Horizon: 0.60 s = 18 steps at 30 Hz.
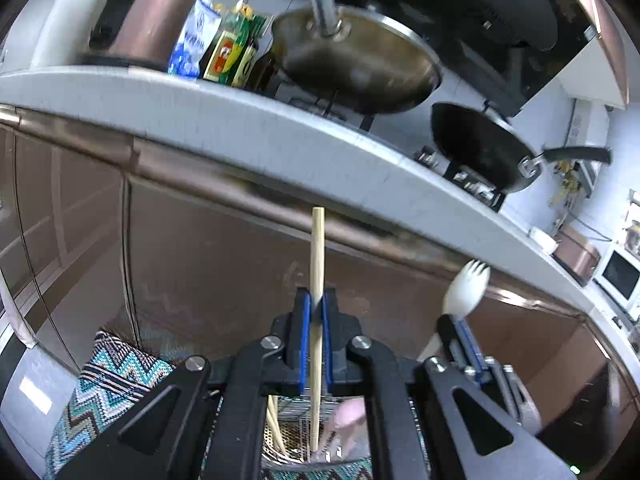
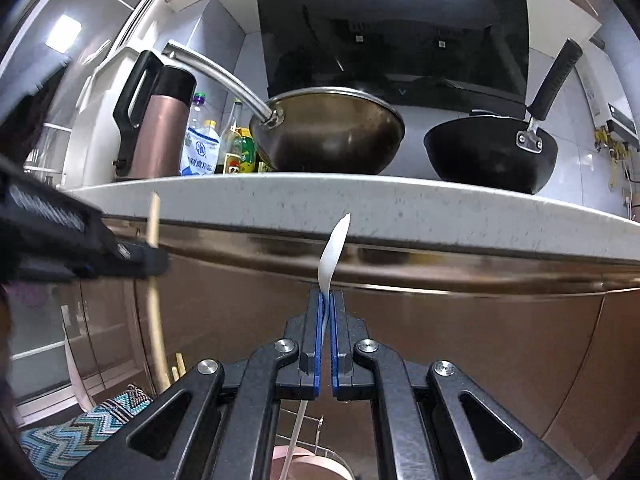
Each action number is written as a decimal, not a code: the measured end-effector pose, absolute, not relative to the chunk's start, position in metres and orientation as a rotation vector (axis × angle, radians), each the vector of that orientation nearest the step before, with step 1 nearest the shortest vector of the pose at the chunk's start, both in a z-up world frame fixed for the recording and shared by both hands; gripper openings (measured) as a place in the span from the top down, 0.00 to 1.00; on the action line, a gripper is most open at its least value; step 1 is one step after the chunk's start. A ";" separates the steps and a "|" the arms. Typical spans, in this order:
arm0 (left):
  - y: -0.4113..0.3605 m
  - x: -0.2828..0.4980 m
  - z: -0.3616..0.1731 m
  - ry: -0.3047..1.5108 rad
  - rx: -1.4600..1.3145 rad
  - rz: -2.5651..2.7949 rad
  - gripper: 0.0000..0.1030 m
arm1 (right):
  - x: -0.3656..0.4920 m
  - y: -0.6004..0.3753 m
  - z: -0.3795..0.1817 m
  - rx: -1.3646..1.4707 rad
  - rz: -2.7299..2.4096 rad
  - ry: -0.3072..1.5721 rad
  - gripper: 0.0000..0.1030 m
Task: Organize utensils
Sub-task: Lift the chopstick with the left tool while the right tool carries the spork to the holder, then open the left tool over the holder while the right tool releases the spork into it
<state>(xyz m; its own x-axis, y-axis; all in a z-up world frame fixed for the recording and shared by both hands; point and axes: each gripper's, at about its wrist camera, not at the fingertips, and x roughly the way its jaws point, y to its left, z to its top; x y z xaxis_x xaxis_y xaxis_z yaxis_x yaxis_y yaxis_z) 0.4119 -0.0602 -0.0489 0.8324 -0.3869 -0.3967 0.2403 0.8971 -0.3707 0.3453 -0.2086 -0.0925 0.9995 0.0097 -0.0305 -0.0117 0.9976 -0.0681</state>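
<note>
Below, wire basket (image 1: 296,408) with chopsticks (image 1: 274,428).

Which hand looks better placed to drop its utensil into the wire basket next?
Left, probably. The left gripper holds its chopstick upright, lower end already over the wire basket. The right gripper holds the white spork.

My right gripper (image 2: 326,300) has its jaws clamped on a white plastic utensil (image 2: 334,248), seen edge-on and rising in front of the worktop (image 2: 400,200) edge. At the left my left gripper (image 2: 154,258) reaches in, gripping a wooden chopstick (image 2: 154,216) that stands roughly upright. On the worktop sit a steel wok (image 2: 328,132), a black wok (image 2: 490,154), a copper-coloured flask (image 2: 160,128) and some bottles (image 2: 236,144).
</note>
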 end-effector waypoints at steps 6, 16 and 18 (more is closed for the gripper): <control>-0.066 0.424 -0.078 0.475 -0.288 -0.297 0.95 | 0.345 -0.200 -0.113 -0.120 -0.016 0.006 0.97; -0.072 0.399 -0.095 0.417 -0.199 -0.274 0.93 | 0.336 -0.195 -0.146 -0.185 -0.025 0.075 0.94; -0.069 0.391 -0.092 0.419 -0.201 -0.278 0.93 | 0.329 -0.198 -0.148 -0.179 -0.025 0.096 0.88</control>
